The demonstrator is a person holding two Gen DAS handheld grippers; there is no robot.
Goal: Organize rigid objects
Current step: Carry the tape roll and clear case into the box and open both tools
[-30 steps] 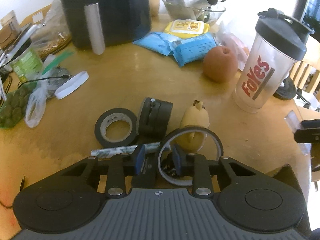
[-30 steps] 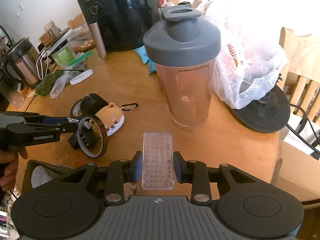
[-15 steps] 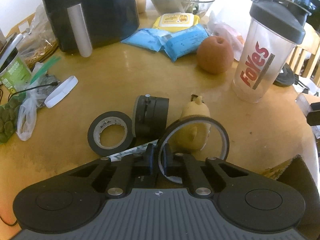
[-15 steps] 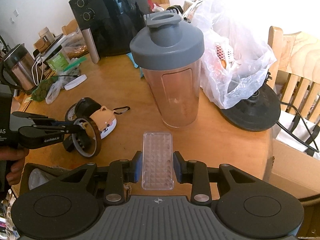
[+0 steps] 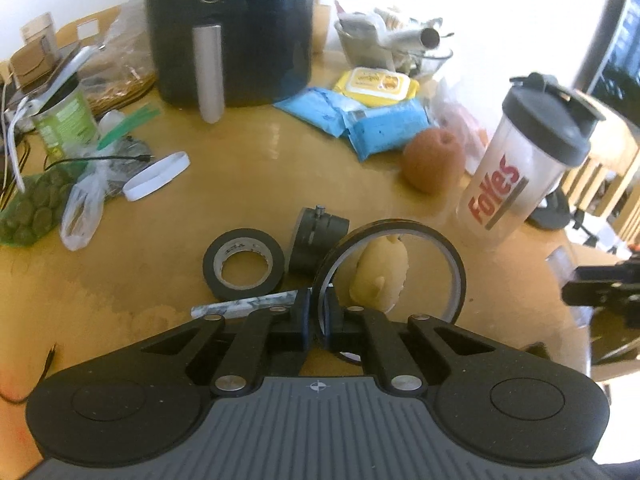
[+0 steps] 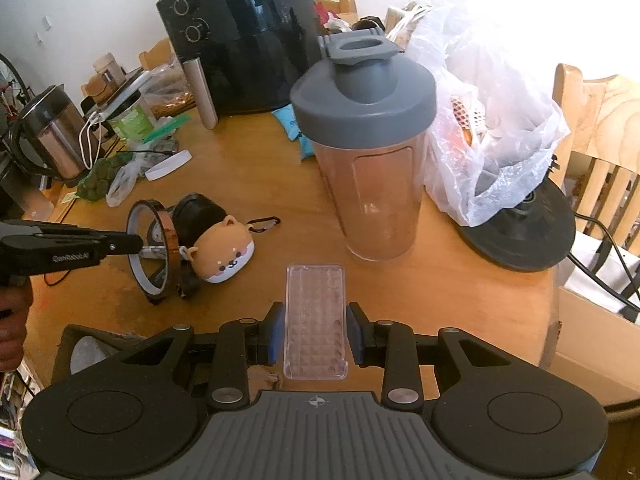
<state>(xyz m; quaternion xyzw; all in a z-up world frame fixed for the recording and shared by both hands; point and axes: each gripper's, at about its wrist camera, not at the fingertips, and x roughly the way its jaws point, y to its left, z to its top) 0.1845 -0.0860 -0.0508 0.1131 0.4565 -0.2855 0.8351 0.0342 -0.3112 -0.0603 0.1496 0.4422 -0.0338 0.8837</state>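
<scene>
Above the wooden table (image 6: 248, 184), the left gripper (image 5: 316, 314) has its jaws pinched on the rim of a thin tape ring (image 5: 390, 268), held upright beside the black tape roll (image 5: 243, 264). Right gripper (image 6: 315, 334) jaws clamp a clear plastic case (image 6: 315, 320).

Home dining table (image 6: 256, 184), probably by a kitchen: air fryer (image 6: 240, 36), kettle (image 6: 48, 136), shaker bottle (image 6: 368, 152), wooden chair (image 6: 596, 136).
</scene>
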